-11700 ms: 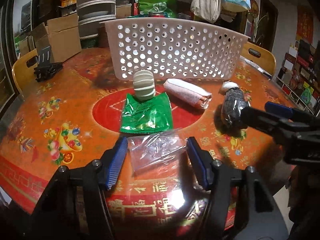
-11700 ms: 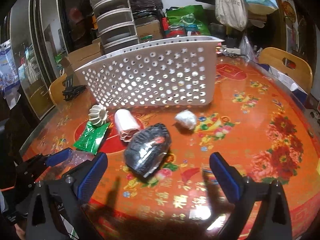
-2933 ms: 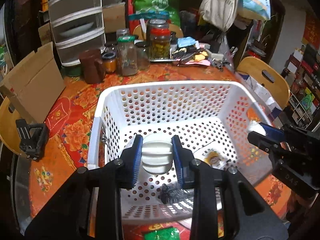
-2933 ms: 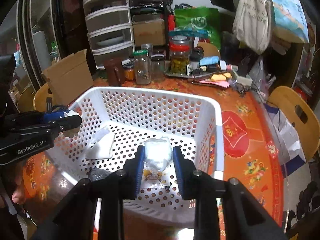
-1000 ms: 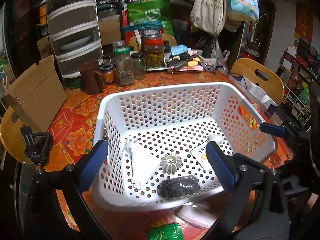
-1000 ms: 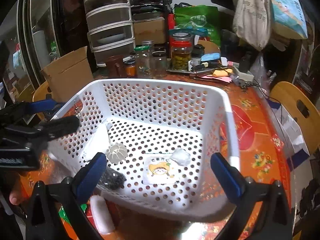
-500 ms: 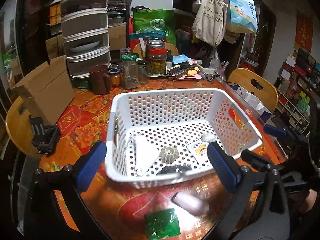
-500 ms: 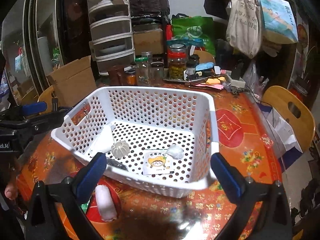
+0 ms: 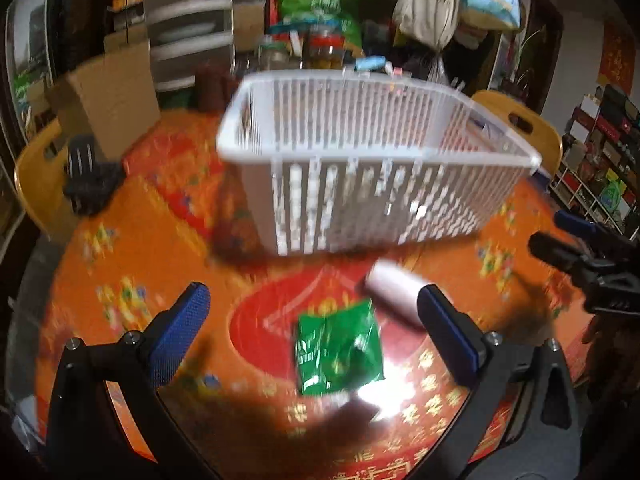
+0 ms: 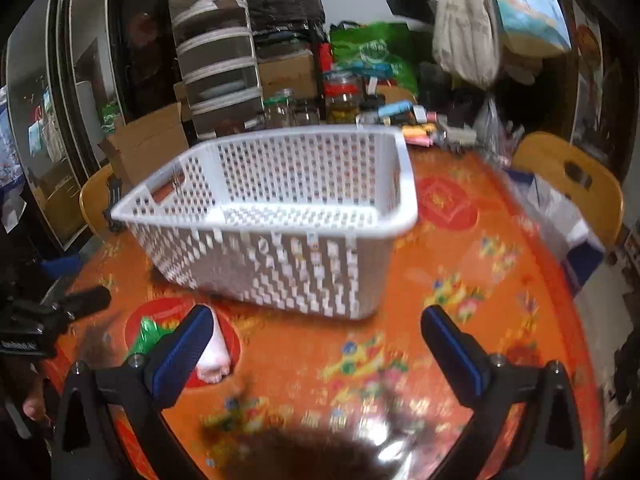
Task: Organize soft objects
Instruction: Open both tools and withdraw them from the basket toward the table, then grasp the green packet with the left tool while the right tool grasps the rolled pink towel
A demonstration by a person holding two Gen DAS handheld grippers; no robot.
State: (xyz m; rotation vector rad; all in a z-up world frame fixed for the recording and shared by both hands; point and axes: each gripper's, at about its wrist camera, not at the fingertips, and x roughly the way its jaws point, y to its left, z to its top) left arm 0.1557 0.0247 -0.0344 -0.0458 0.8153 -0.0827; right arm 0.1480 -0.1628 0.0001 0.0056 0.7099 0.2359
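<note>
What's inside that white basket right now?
From these low, blurred views the white basket shows only its perforated walls; its floor and any contents are hidden. A green packet lies outside on the table.

White perforated basket [image 9: 372, 152]: plastic, rectangular, set upright on the orange patterned table; contents are hidden by its near wall in both views. Green packet [image 9: 338, 350]: glossy foil, crumpled, laid flat on the red circle in front of the basket. White roll [image 9: 394, 290]: soft, cylindrical, laid on its side just beside the packet, between packet and basket; one end is seen in the right wrist view [image 10: 214, 354].
</note>
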